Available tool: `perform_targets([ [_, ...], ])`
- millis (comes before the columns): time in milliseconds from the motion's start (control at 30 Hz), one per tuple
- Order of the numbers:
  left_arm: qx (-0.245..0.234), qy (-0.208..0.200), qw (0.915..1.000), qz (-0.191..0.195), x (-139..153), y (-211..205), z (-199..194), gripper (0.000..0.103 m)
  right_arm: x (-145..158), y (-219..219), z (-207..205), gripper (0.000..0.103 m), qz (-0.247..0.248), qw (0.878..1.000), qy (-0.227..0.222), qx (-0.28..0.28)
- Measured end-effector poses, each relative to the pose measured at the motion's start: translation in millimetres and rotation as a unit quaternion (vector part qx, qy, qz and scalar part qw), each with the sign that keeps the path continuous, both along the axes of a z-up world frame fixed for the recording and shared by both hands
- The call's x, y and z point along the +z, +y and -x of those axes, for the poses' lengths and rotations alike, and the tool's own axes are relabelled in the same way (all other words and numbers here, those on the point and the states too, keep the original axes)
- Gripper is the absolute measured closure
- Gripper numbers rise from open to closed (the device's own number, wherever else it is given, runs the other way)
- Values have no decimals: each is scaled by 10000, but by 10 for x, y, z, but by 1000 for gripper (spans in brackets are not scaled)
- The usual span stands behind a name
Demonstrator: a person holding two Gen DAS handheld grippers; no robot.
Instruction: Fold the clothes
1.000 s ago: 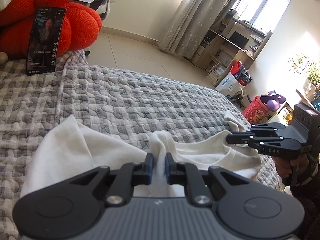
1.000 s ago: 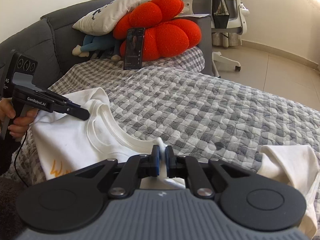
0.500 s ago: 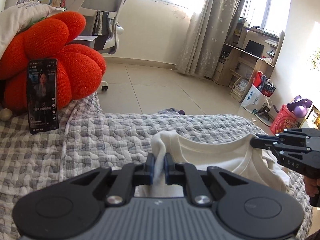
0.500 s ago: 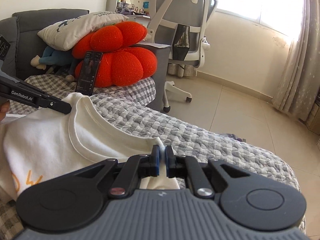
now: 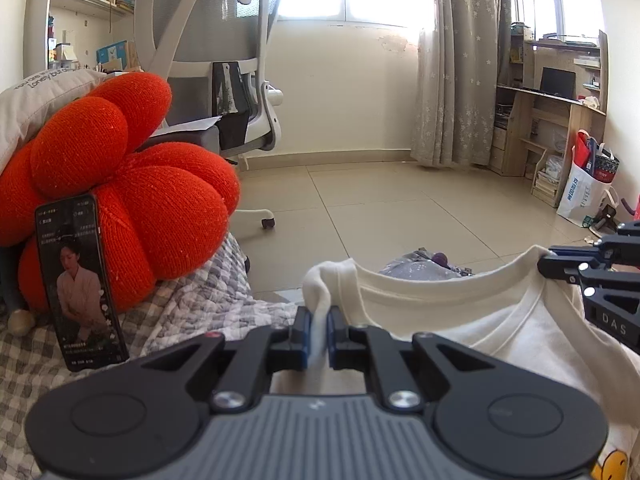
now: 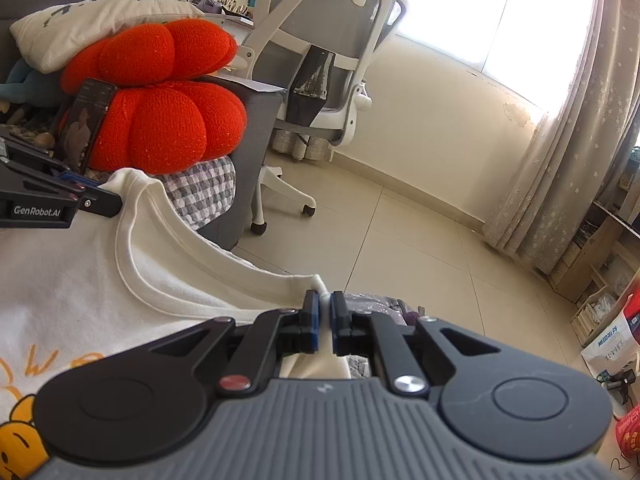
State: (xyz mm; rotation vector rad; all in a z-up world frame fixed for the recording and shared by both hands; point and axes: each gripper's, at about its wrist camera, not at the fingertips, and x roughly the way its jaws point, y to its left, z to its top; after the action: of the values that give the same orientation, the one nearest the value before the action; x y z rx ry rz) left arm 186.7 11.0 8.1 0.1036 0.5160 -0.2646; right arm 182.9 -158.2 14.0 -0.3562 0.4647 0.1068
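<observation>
A white T-shirt (image 5: 500,328) with a yellow print hangs stretched in the air between my two grippers, neckline up. My left gripper (image 5: 317,328) is shut on one shoulder of the shirt. My right gripper (image 6: 326,322) is shut on the other shoulder; the shirt (image 6: 80,280) spreads to its left. The right gripper also shows at the right edge of the left wrist view (image 5: 560,266), and the left gripper at the left edge of the right wrist view (image 6: 108,204). The lower part of the shirt is hidden.
A grey checked bed cover (image 5: 188,304) lies below left, with an orange pumpkin cushion (image 5: 160,208), a propped phone (image 5: 80,284) and a grey pillow (image 6: 100,12). A white office chair (image 5: 216,60), tiled floor (image 5: 400,208), curtains (image 5: 460,60) and a wooden desk (image 5: 552,120) stand beyond.
Both grippers have risen, lifting the shirt off the bed cover into the air. The views now look across the room rather than down at the bed.
</observation>
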Motion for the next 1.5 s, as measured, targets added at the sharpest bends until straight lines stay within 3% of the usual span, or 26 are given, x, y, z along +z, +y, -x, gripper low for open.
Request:
perform_targets([
  [367, 282, 524, 9982, 90, -410, -28, -468, 94, -396, 89, -539, 94, 240, 9989, 324, -229],
  [667, 227, 386, 9989, 106, -502, -21, -420, 90, -563, 119, -619, 94, 324, 9977, 528, -292],
  [767, 224, 409, 9988, 134, -452, -24, -411, 80, -514, 128, -612, 89, 269, 9976, 568, -298],
  [833, 209, 500, 9982, 265, -385, -9, -397, 62, -461, 112, -603, 87, 103, 9974, 630, -329],
  [900, 182, 564, 9977, 341, -320, 1, -371, 54, -402, 85, -578, 81, -87, 9971, 667, -357],
  [967, 147, 604, 9974, 368, -258, 8, -333, 53, -346, 66, -536, 69, -240, 9967, 686, -365],
  [1333, 287, 706, 9962, 415, 102, 93, 41, 35, -42, -15, -89, 57, -594, 9945, 808, -300],
  [1500, 451, 991, 9918, 662, 149, 175, 258, 33, 68, -75, 151, 51, -708, 9928, 909, -342],
])
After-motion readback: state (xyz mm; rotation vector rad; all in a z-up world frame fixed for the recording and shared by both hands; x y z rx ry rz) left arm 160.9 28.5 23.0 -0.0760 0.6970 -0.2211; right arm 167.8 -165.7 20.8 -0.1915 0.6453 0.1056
